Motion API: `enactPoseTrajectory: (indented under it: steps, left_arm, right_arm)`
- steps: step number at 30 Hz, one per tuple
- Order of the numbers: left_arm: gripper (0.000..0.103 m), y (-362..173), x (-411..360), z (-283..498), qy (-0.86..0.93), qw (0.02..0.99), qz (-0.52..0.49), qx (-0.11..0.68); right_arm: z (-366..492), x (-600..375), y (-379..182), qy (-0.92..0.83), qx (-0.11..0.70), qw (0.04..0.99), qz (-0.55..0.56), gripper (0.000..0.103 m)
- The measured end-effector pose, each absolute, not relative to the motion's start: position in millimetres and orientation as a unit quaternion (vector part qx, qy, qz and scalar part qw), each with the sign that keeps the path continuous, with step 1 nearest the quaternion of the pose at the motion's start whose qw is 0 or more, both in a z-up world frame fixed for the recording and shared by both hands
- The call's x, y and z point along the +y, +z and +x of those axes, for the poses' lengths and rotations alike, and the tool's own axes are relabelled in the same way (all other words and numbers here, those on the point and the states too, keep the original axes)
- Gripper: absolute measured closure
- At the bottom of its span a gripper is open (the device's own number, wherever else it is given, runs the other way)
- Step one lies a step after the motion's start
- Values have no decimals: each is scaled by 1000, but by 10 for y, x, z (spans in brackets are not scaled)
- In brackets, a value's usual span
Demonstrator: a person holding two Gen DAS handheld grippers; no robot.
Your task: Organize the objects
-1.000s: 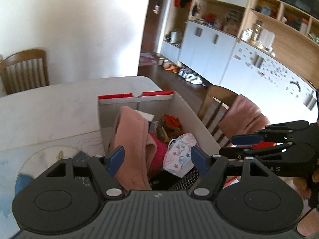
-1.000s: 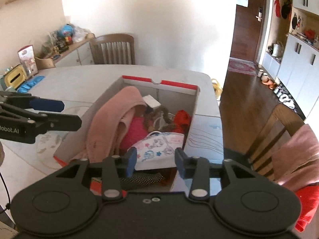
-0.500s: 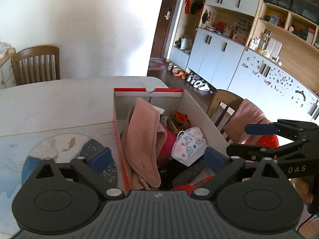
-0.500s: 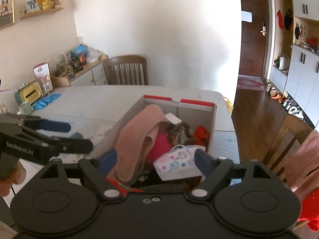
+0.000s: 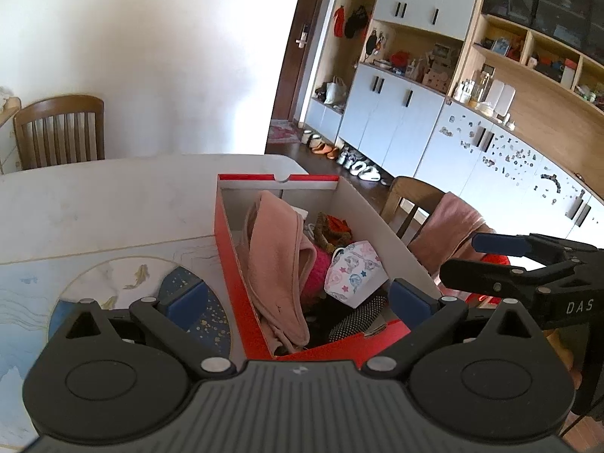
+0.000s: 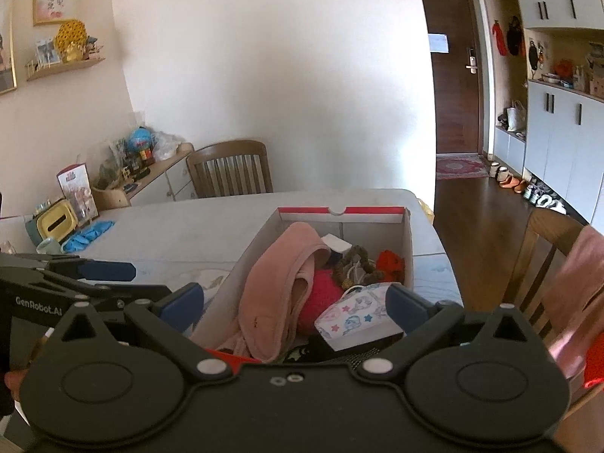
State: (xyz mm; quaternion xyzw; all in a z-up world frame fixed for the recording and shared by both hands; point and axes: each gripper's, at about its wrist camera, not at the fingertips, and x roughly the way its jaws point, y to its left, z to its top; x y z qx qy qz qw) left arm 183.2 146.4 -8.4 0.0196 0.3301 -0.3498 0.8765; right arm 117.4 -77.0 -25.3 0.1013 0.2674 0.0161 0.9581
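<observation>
Dining-room table, box already full

Both tongs, left and right, gape wide and empty at its near end; mask, pink cloth and toys lie inside, so packed or awaiting unpacking

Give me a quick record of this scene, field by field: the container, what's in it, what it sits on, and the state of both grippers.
container: open red and white box
contents: pink cloth, patterned face mask, magenta item, red item
surface: white table
left gripper: open, empty, above box's near end
right gripper: open, empty, above box's near end
nearby: wooden chair at the table's far side
</observation>
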Motion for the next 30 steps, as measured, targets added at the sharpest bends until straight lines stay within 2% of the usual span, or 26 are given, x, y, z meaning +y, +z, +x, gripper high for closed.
enactPoseTrajectory:
  steps: [12,30]
  left_arm:
    - [0,-49,1554,1725,-364,880,26,303]
    - [0,-132,1523,1691,-368,877,48,306]
  right_arm:
    - [1111,-648,-281,6,269,958,102,0]
    - [1077,-610,-309,-6,275,956,102,0]
